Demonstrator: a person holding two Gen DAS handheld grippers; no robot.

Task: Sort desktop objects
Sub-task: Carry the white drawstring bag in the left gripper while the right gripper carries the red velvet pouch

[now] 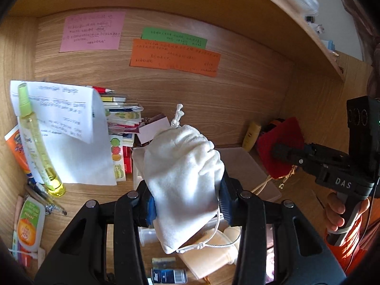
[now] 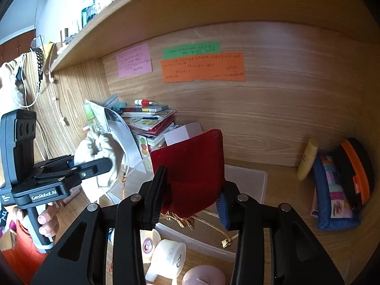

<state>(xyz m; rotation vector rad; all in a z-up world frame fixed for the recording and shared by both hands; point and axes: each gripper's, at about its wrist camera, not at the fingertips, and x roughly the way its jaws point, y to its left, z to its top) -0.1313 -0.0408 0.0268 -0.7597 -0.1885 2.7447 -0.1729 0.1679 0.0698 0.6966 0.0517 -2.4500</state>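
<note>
While the left gripper [image 1: 186, 204] clenches one white pouch [image 1: 182, 178], the right gripper [image 2: 190, 204] clenches one red pouch [image 2: 192, 168].

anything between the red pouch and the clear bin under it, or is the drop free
Nothing visible blocks it. The right gripper holds the red pouch above the clear bin, with only the pouch's gold cord dangling below. The white pouch in the left gripper is off to the side.
</note>
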